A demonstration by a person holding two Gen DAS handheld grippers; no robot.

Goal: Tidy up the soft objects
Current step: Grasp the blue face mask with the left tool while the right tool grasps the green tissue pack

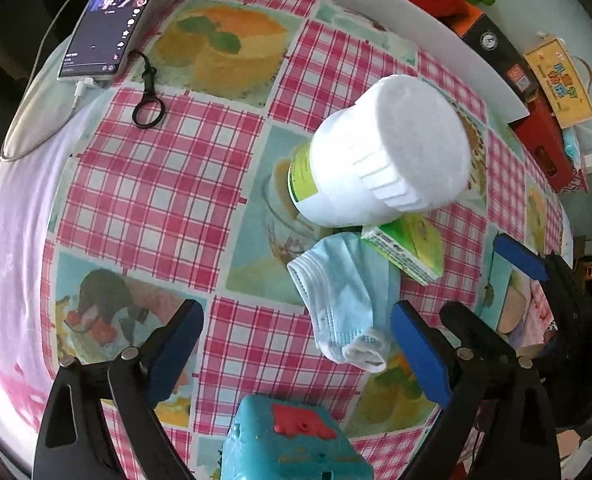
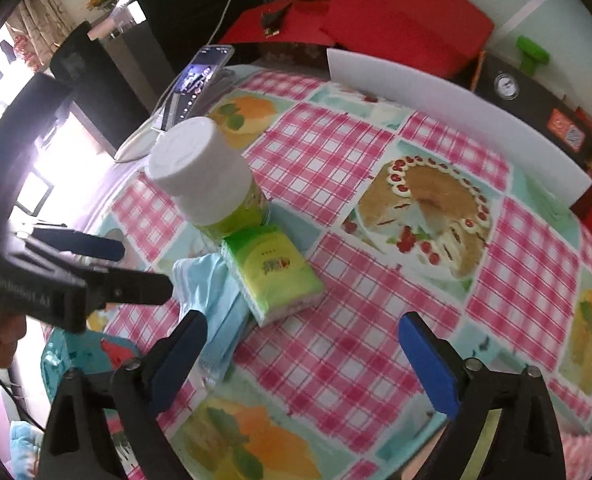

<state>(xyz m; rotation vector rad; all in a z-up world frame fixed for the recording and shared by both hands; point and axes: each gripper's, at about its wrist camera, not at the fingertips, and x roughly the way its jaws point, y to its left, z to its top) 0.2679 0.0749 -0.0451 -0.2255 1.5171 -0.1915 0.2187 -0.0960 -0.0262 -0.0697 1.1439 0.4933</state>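
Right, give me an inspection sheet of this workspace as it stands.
Surface: checked pink tablecloth with cake pictures.
Job's things: light blue face mask, crumpled, beside green tissue pack; the pack's far end is at the foot of an upright white-capped bottle.
Clutter: teal toy box, phone, black clip ring, white board.
Grippers: left gripper and right gripper both open, empty.
Cables: white charging cable at the phone.
Surroundings: red cloth, black gauge box.

place: home | cues: cake-print tablecloth (image 2: 336, 168), charging phone (image 1: 112, 20), curtains (image 2: 36, 28), tissue pack (image 2: 274, 276)
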